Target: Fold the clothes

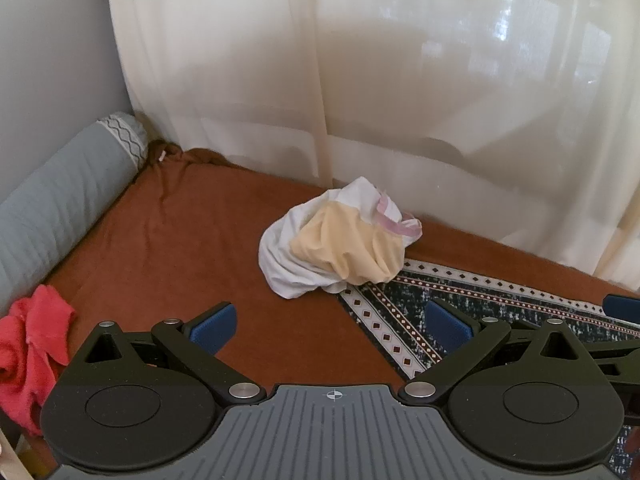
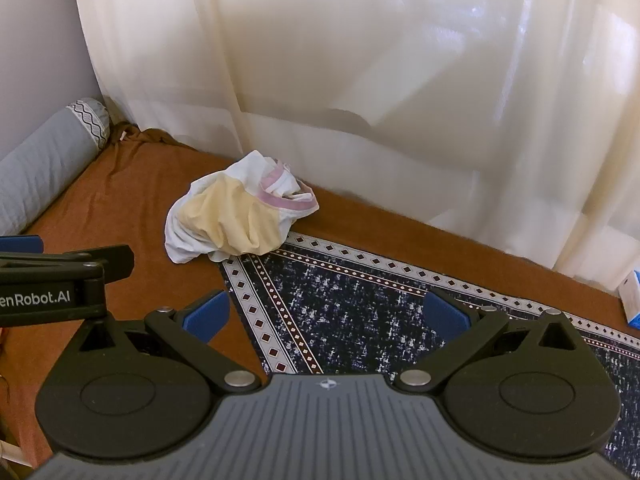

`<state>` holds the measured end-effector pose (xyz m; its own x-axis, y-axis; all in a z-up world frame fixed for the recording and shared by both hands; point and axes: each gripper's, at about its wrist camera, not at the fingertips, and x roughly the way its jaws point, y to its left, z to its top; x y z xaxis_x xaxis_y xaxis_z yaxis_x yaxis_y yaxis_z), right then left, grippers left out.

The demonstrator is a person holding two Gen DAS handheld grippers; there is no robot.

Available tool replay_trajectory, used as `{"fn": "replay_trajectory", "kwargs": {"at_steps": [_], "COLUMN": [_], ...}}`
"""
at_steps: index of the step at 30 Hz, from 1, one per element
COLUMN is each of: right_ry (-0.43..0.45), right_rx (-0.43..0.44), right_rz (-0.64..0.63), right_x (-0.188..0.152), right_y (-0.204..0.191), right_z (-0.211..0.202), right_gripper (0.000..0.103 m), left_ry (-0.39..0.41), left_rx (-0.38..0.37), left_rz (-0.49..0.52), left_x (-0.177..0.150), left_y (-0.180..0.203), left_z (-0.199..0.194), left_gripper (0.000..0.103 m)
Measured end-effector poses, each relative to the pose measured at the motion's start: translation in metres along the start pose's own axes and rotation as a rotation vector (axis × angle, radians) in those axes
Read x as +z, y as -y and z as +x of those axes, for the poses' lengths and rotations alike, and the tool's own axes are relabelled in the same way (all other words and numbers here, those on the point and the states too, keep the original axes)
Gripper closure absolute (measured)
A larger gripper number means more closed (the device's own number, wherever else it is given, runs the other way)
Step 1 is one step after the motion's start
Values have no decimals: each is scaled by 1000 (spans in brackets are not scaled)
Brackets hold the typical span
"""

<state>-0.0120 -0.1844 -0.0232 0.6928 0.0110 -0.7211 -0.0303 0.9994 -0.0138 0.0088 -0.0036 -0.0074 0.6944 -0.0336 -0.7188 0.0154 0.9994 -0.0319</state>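
A crumpled white, pale-yellow and pink-trimmed garment (image 1: 340, 242) lies in a heap on the rust-brown bed cover (image 1: 180, 240), at the corner of a dark patterned cloth (image 1: 500, 300). It also shows in the right wrist view (image 2: 236, 216). My left gripper (image 1: 330, 328) is open and empty, hovering short of the heap. My right gripper (image 2: 326, 316) is open and empty above the patterned cloth (image 2: 360, 296). A crumpled red garment (image 1: 32, 352) lies at the left edge. The left gripper's side (image 2: 60, 284) shows at the left of the right wrist view.
A grey bolster pillow (image 1: 60, 216) runs along the wall at the left. Sheer white curtains (image 1: 400, 80) hang behind the bed. A small white-and-blue box (image 2: 632, 296) sits at the far right edge.
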Motion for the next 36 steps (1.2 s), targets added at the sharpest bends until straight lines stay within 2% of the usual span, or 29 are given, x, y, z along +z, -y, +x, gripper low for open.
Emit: {"fn": "replay_trajectory", "kwargs": {"at_steps": [24, 32, 36], "right_ry": [-42, -78, -88], "right_rx": [-6, -7, -8], "right_rz": [4, 4, -10], "right_x": [4, 7, 13], "right_y": [-3, -10, -15], "right_z": [22, 45, 65], "right_gripper": [0, 0, 0], "left_ry": [-45, -88, -98], "left_rx": [-11, -14, -32], "left_rz": [-13, -22, -13], "left_x": [5, 6, 14], "left_y": [-9, -20, -30], "left_z": [27, 52, 81], "left_gripper": [0, 0, 0]}}
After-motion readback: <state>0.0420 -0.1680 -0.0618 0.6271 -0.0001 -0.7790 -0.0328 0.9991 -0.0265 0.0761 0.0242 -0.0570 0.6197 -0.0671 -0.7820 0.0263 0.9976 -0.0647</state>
